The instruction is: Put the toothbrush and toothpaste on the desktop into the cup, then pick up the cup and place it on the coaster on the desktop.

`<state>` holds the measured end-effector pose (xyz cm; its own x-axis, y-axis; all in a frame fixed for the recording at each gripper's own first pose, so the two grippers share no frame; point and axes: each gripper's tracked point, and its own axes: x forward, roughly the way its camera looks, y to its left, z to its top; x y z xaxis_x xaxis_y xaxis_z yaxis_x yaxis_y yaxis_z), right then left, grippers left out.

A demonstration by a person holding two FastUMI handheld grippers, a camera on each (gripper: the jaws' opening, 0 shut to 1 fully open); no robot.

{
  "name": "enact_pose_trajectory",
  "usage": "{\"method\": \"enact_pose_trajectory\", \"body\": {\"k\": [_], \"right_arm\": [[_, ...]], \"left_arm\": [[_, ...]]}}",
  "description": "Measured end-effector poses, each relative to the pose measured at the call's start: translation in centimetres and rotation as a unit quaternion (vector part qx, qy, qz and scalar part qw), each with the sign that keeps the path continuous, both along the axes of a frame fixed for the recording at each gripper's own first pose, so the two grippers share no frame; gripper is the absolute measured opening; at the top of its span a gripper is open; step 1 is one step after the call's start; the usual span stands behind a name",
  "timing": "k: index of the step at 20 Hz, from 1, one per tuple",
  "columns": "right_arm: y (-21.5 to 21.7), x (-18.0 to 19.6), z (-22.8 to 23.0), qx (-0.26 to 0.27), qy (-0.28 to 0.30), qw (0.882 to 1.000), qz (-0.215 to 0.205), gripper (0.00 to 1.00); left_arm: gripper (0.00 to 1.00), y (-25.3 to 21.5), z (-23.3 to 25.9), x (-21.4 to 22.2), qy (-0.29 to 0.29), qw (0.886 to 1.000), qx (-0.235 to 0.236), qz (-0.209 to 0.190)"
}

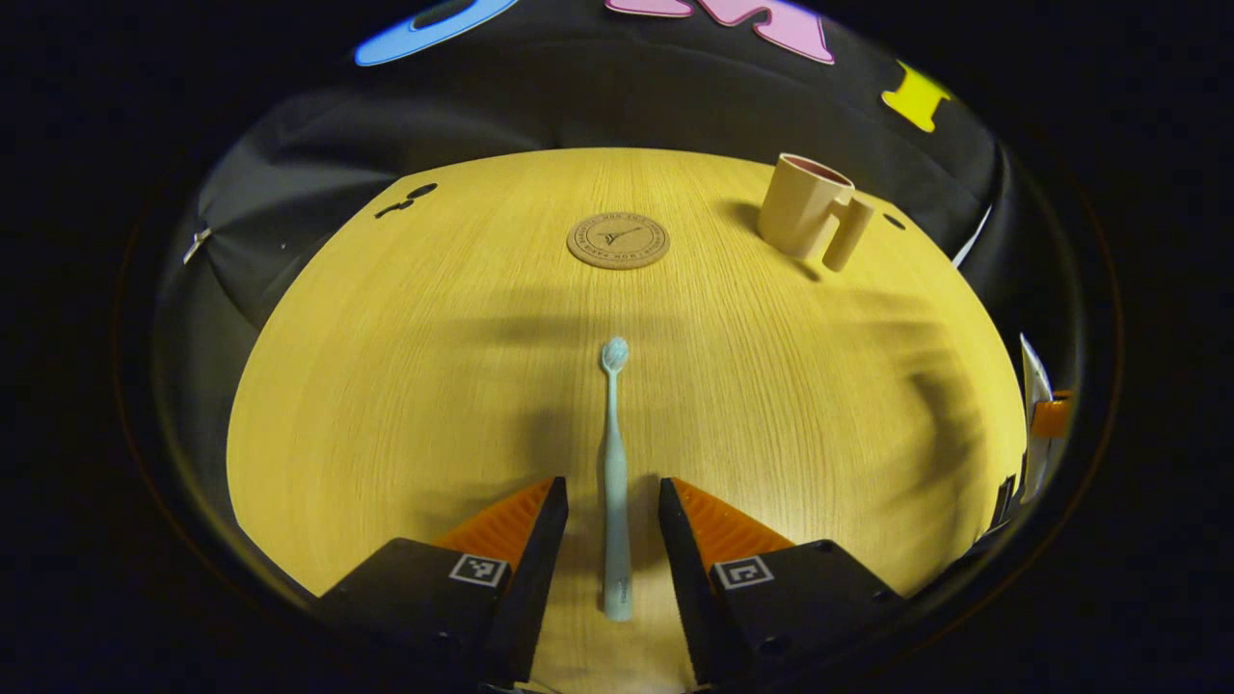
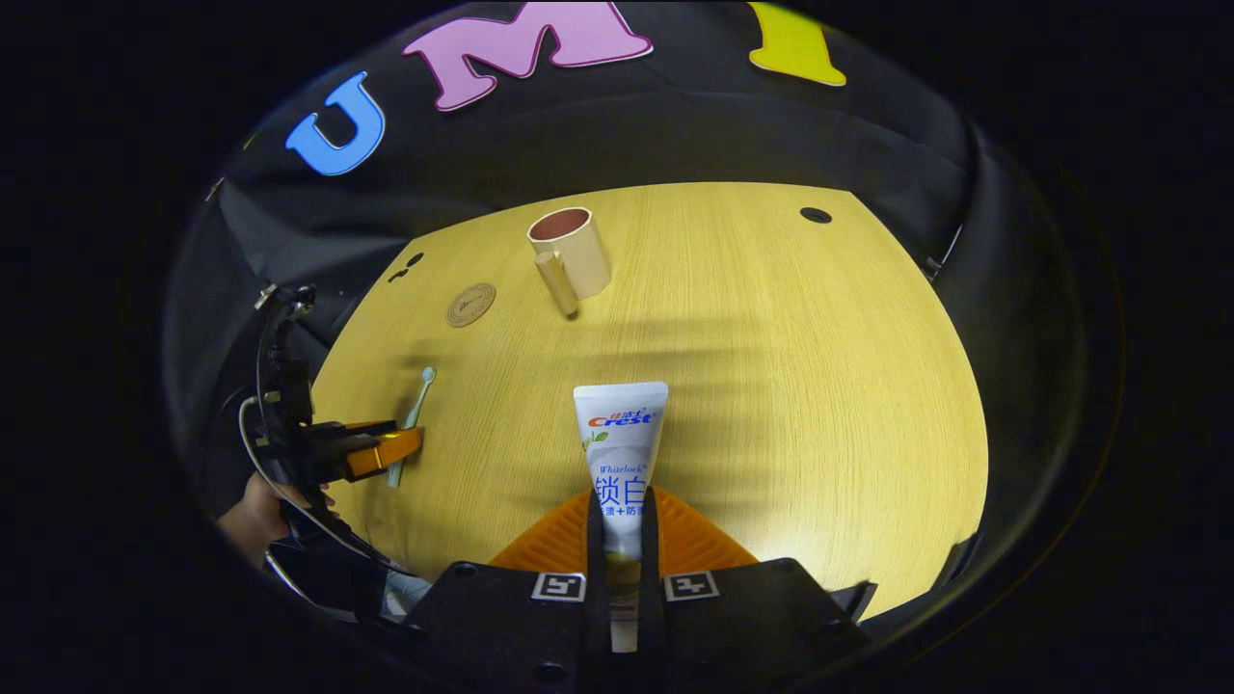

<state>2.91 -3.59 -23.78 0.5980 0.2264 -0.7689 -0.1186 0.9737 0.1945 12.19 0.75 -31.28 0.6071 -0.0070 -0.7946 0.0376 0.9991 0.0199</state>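
Left claw (image 1: 613, 501) – released, fingers either side of toothbrush (image 1: 615, 482) handle, not touching; brush flat on surface (image 1: 386, 386) near front edge. Right claw (image 2: 623, 520) – grasping toothpaste tube (image 2: 621, 434). Cup (image 2: 571, 253) upright toward far edge, handle forward; round coaster (image 1: 618, 240) apart, bare.

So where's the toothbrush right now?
In the left gripper view the toothbrush lies flat on the desk, between the open left gripper, bristles pointing toward the coaster.
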Motion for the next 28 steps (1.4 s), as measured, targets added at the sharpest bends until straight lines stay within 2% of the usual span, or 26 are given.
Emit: {"method": "enact_pose_trajectory", "body": {"k": [2, 3, 4, 5, 7, 11, 14, 16, 20, 23, 28], "right_arm": [[0.5, 0.1, -0.1, 0.004, 0.003, 1.000, 0.004, 0.14], [0.8, 0.3, -0.1, 0.007, 0.003, 1.000, 0.005, 0.14], [1.0, 0.5, -0.1, 0.010, 0.003, 1.000, 0.005, 0.14], [1.2, 0.8, -0.1, 0.012, 0.002, 1.000, 0.006, 0.14], [1.5, 1.0, -0.1, 0.018, 0.001, 1.000, 0.009, 0.14], [1.5, 1.3, 0.5, 0.022, -0.002, 1.000, 0.020, 0.14], [1.5, 1.5, 1.1, 0.027, -0.009, 0.999, 0.025, 0.14], [1.3, 1.7, 2.0, 0.027, -0.020, 0.999, 0.028, 0.14], [0.6, 2.2, 5.4, 0.020, -0.059, 0.997, 0.038, 0.14], [1.5, 5.8, 8.1, 0.011, -0.110, 0.993, 0.051, 0.14], [4.4, 9.3, 13.1, 0.026, -0.174, 0.982, 0.070, 0.14]], "left_arm": [[0.52, -0.5, 0.0, 0.1, 0.022, 1.000, 0.004, -0.017], [0.37, -0.8, 0.0, 0.0, 0.031, 0.999, 0.005, -0.021], [0.44, -1.0, 0.0, 0.3, 0.036, 0.999, 0.004, -0.023], [0.27, -1.2, 0.0, 0.5, 0.038, 0.999, 0.005, -0.021], [0.14, -1.2, 0.0, 0.5, 0.049, 0.999, 0.010, -0.021], [0.07, -1.3, 0.1, 0.4, 0.056, 0.998, 0.006, -0.023], [0.07, -1.4, 0.2, 0.4, 0.051, 0.998, 0.001, -0.023], [0.07, -1.3, 0.3, 0.3, 0.041, 0.999, -0.011, -0.009], [0.06, -1.8, 1.6, -0.5, 0.019, 0.999, -0.036, -0.007], [0.06, -3.1, 3.5, -0.9, -0.018, 0.998, -0.057, -0.012], [0.07, -5.1, 7.1, -1.2, -0.090, 0.993, -0.077, -0.026]]}}
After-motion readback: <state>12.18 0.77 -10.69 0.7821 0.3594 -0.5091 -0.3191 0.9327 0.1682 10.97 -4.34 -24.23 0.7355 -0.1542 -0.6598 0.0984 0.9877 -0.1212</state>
